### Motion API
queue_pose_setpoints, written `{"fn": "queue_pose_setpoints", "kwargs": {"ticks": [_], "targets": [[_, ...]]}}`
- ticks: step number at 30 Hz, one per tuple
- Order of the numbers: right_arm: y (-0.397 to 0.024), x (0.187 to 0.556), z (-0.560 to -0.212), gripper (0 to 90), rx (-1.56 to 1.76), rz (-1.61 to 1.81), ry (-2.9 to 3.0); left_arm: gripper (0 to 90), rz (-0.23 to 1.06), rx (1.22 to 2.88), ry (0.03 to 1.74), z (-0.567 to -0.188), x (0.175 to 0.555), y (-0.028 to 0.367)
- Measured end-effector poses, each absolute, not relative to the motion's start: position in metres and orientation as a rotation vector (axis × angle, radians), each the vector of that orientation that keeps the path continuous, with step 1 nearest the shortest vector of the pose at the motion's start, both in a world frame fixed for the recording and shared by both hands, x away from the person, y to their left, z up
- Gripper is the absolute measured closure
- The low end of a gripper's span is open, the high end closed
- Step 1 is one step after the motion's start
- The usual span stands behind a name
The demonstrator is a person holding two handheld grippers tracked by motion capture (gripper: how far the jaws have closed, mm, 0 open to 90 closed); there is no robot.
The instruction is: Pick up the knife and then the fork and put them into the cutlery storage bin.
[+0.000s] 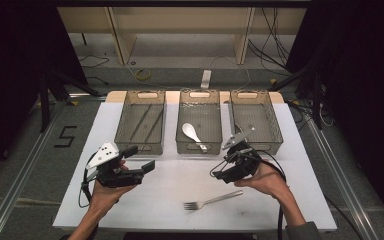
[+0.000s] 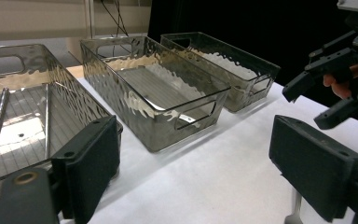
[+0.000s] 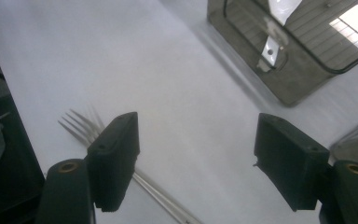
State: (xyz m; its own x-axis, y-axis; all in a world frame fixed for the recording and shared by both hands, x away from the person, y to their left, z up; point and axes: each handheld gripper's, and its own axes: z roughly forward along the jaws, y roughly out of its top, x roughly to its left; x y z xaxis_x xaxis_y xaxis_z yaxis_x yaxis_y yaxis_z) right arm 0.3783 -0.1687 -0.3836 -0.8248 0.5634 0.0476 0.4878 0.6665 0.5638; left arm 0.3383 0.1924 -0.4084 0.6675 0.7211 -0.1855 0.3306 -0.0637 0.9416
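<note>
Steel fork (image 1: 212,201) — perhaps beneath jaws.

Silver fork (image 1: 211,201) lies flat on the white table's near edge, seemingly untouched.

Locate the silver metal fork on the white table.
In the high view the silver metal fork lies on the white table near its front edge, right of centre, just below the right tongs, tines pointing left.

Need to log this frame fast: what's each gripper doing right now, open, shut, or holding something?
Left gripper: open, holding nothing.
Right gripper: open, holding nothing; fork lies on the table.
</note>
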Motion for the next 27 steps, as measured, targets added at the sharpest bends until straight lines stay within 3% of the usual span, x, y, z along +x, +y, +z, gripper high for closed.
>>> {"fn": "queue_pose_setpoints", "kwargs": {"ticks": [18, 27], "targets": [[-0.146, 0.36, -0.423, 28.9, 0.753, 0.676, 2.916, 15.1, 0.393, 1.654, 0.858, -0.408, 0.338, 0.192], [-0.134, 0.353, -0.437, 34.3, 0.668, 0.561, 2.973, 13.5, 0.395, 1.674, 0.842, -0.408, 0.337, 0.19]]}}
